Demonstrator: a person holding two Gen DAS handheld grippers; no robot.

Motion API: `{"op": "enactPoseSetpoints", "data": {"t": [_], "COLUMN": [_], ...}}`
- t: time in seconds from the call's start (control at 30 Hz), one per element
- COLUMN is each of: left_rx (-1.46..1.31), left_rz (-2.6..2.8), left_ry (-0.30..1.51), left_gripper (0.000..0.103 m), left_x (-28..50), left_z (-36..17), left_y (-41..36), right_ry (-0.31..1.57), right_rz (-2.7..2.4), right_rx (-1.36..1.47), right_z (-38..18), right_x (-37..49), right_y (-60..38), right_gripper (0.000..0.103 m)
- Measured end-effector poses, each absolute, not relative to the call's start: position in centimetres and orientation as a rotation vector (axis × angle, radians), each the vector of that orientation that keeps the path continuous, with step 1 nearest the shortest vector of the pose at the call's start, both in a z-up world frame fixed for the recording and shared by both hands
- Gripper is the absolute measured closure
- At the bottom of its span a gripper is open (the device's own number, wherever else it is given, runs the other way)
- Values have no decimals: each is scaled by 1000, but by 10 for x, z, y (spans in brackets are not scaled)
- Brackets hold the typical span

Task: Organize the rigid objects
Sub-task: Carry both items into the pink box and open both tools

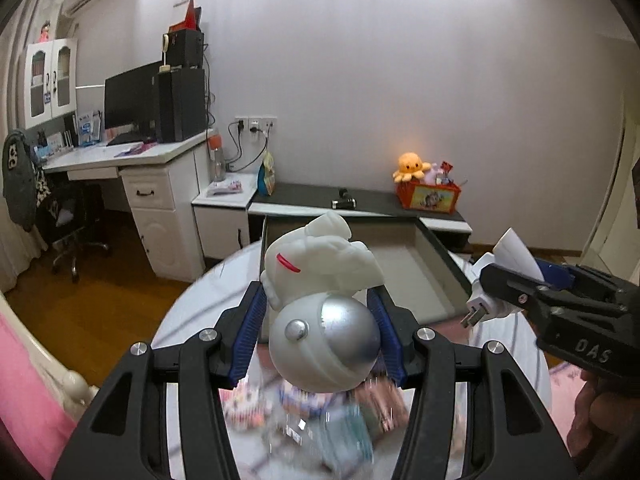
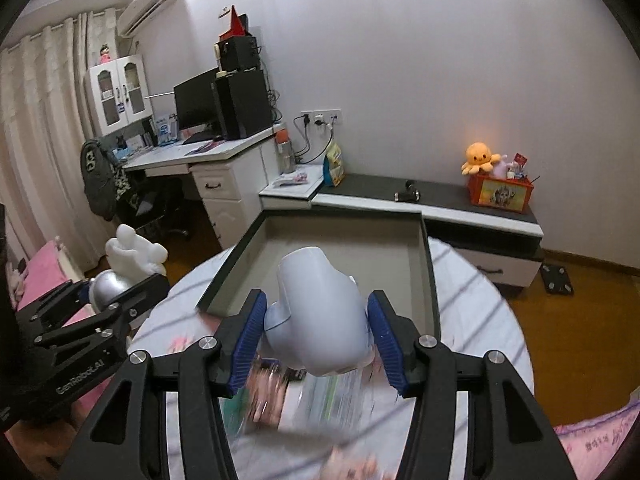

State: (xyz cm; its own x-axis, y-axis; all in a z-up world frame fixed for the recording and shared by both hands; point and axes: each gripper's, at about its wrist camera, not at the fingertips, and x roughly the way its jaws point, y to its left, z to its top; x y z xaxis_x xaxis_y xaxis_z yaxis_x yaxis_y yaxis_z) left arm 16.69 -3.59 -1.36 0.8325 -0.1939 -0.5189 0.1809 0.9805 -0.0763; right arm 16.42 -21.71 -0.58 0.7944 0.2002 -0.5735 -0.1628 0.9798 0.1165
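Observation:
My left gripper (image 1: 320, 320) is shut on a white astronaut figure (image 1: 320, 276) with a silver helmet, held above the round table. It also shows at the left of the right wrist view (image 2: 132, 256). My right gripper (image 2: 318, 320) is shut on a pale blue-white plug-in device (image 2: 320, 308); in the left wrist view its metal prongs (image 1: 472, 316) stick out. A shallow open box (image 2: 340, 248) with dark walls lies on the table just ahead of both grippers. Blurred packets and cards (image 2: 312, 400) lie on the table beneath the grippers.
The round table (image 2: 480, 320) has a striped white cloth. Behind it stands a low cabinet (image 2: 440, 200) with a red toy basket (image 2: 500, 190) and orange plush. A white desk (image 1: 132, 152) with monitor is at the left. Pink bedding (image 1: 24, 380) lies at lower left.

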Motion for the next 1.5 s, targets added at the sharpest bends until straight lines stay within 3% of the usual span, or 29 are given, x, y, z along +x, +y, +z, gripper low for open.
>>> {"op": "enactPoseSetpoints", "data": {"t": [0.37, 0.77, 0.83, 0.9, 1.0, 1.03, 1.13, 1.27, 1.5], "left_rx": [3, 44, 57, 49, 10, 3, -40, -75, -39], "left_rz": [-196, -221, -207, -193, -166, -149, -22, 107, 125], "left_ry": [586, 869, 860, 836, 718, 681, 536, 483, 548], "left_gripper": [50, 46, 31, 14, 6, 4, 0, 0, 0], "left_x": [249, 325, 323, 318, 298, 296, 283, 286, 299], "left_z": [-25, -105, -106, -102, -87, -82, -69, -69, -95], "left_y": [-61, -84, -84, -80, -65, -59, -34, -14, -16], "right_ry": [716, 959, 972, 974, 937, 898, 740, 598, 624], "right_rz": [147, 122, 108, 100, 97, 91, 49, -90, -182], "right_rx": [53, 27, 23, 40, 90, 116, 199, 305, 277], "right_z": [-32, -100, -103, -104, -97, -90, -65, -55, -78], "right_x": [247, 313, 314, 315, 308, 303, 285, 275, 287], "right_y": [-223, -232, -233, -239, -252, -258, -280, -320, -325], "right_gripper": [49, 48, 31, 20, 12, 0, 0, 0, 0]}}
